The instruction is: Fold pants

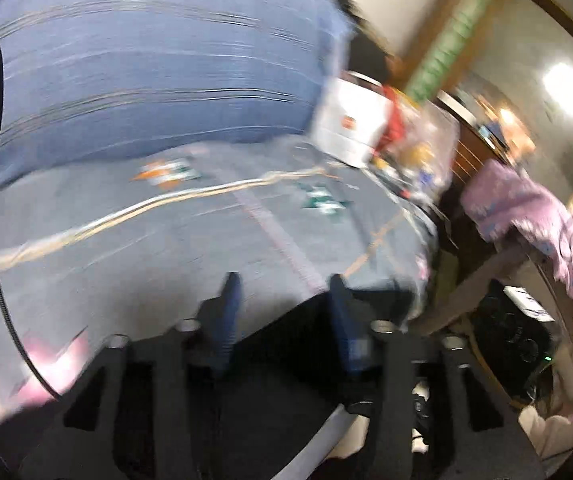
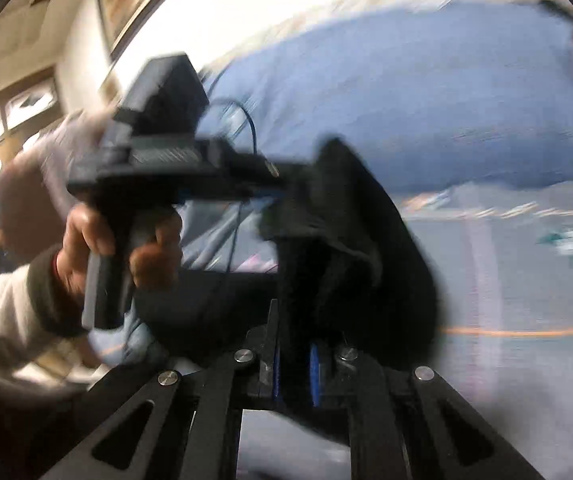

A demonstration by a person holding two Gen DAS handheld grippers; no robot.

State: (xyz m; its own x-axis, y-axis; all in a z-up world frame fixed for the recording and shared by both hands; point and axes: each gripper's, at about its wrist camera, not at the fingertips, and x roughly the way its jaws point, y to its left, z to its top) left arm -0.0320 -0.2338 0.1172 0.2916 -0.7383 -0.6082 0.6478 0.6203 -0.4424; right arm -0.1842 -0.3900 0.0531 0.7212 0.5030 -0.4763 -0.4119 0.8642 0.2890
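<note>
My right gripper (image 2: 295, 360) is pinching a bunched fold of the black pants (image 2: 350, 248); the cloth rises from between its blue pads (image 2: 314, 372) in a dark hump that runs away from the camera, up toward the blue pillow (image 2: 426, 104). The far end of that hump meets the tip of my left gripper (image 2: 282, 184), which reaches in from the left, held by a hand (image 2: 98, 248) in a pale sleeve (image 2: 2, 312).

From the left wrist view, the left gripper (image 1: 286, 292) has its fingers (image 1: 230, 300) spread apart, with black cloth (image 1: 286, 328) lying low between them; I cannot tell whether either pad touches it. Beyond lies a grey printed bedcover (image 1: 166, 240) under the blue pillow (image 1: 146, 60). Blur hides the pants' full length, so I cannot tell their overall axis
</note>
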